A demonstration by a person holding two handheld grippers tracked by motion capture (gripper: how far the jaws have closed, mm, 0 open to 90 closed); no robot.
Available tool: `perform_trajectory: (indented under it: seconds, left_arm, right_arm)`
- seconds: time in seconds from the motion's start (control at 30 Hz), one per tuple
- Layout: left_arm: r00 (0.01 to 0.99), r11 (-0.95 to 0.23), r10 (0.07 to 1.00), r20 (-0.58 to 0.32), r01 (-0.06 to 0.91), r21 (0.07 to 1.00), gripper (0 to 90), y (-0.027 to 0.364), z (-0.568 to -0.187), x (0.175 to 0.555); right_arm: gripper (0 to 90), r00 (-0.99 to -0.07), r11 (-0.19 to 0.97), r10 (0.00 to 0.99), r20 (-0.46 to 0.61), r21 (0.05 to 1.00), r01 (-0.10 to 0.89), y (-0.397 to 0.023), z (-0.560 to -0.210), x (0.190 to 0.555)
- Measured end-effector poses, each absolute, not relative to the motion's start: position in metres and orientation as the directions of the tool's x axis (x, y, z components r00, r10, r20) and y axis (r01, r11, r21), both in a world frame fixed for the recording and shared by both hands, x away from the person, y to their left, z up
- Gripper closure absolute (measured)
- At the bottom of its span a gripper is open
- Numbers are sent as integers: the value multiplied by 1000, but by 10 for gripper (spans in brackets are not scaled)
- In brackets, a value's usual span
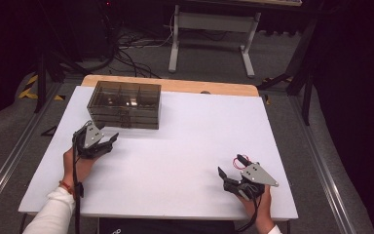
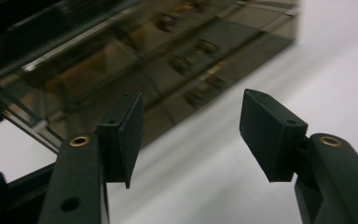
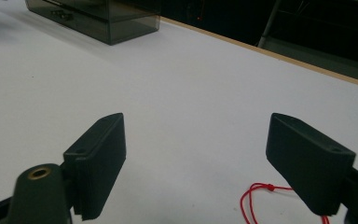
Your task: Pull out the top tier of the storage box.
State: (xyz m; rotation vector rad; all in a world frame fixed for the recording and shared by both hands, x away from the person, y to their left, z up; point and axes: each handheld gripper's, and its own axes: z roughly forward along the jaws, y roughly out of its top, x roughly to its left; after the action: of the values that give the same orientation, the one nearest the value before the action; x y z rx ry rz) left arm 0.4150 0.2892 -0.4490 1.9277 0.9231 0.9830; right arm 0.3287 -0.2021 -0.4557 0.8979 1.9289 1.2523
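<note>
Box (image 1: pixel 124 104), smoky clear plastic w/ compartments, sits far-left on table (image 1: pixel 185 146); small dark bits inside, too blurry to ID. Left gripper (image 1: pixel 108 141) just beside it, jaws open, empty. Right gripper (image 1: pixel 229 179) near front-right, jaws apart, empty.

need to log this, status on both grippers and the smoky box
Left gripper open, empty, close to the smoky box. Right gripper open, empty, over bare table. Nothing in the way.

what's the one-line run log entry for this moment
left gripper: open, near smoky translucent plastic drawer box | right gripper: open, empty, over white table
</note>
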Motion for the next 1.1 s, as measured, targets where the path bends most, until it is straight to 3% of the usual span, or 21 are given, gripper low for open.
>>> perform_trajectory:
  seconds: [0.27,0.33,0.47,0.7,0.83,1.1]
  left_arm:
    - [395,-411,869,300,237,880,496,276,-449,439]
    - [398,-410,864,308,205,889,588,276,-447,441]
    - [394,-427,859,326,202,881,656,273,-447,442]
    - [374,-464,849,373,191,865,703,263,-446,443]
    - [354,-453,859,369,193,870,775,262,-446,444]
    - [316,-473,860,401,195,859,779,253,-446,446]
  right_arm:
    - [218,-550,315,820,-161,928,197,-202,-458,329]
    - [219,-548,316,820,-162,928,199,-202,-458,329]
    - [220,-547,316,821,-163,927,199,-202,-459,329]
    - [221,-545,314,822,-163,929,196,-203,-458,329]
    - [223,-546,314,822,-162,929,197,-203,-458,329]
    - [224,-547,314,821,-165,930,191,-204,-458,328]
